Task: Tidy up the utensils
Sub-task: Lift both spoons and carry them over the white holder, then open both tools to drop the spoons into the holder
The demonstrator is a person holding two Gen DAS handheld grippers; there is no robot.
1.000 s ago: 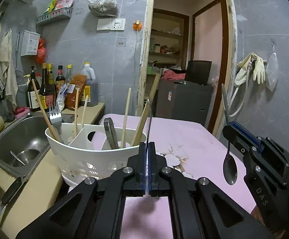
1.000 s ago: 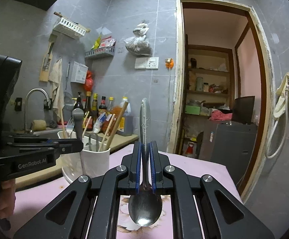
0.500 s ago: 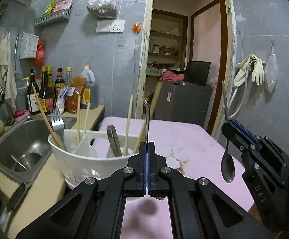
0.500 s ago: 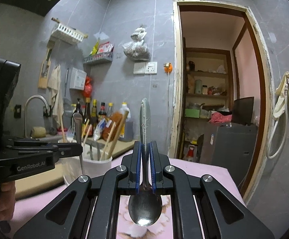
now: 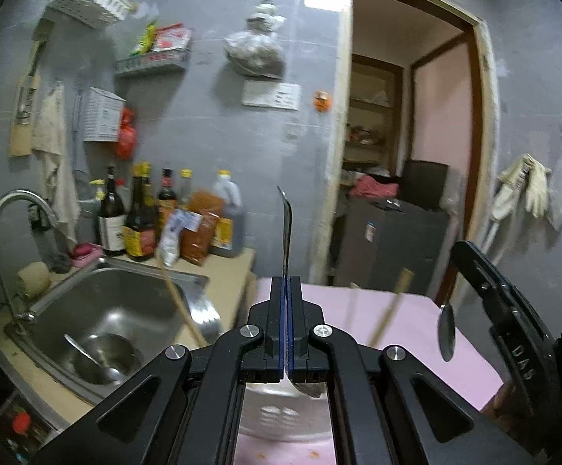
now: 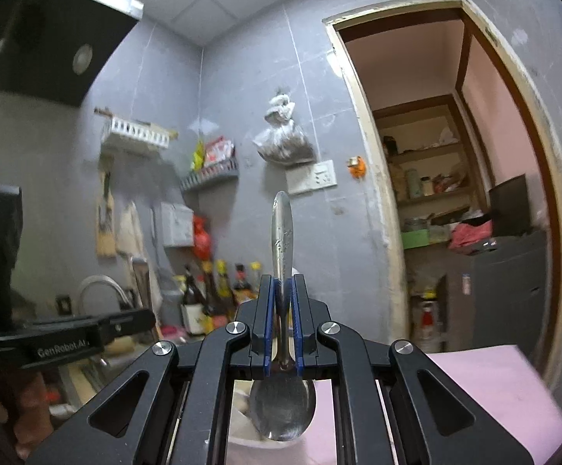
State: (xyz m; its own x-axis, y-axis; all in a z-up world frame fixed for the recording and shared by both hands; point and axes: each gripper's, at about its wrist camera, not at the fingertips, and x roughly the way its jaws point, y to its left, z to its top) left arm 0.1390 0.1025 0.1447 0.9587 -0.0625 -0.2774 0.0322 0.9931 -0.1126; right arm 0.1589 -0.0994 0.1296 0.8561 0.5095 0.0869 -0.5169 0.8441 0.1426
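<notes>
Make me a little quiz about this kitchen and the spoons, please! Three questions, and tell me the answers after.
1. True or false: the right gripper is shut on a spoon with its bowl hanging down.
2. What does the left gripper pinch between its fingers?
A) a wooden chopstick
B) a thin metal utensil, seen edge-on
C) a sponge
3. Fill in: beside the pink table, the bottles stand behind the steel ____.

Key:
1. True.
2. B. Its handle sticks straight up.
3. Sink.
</notes>
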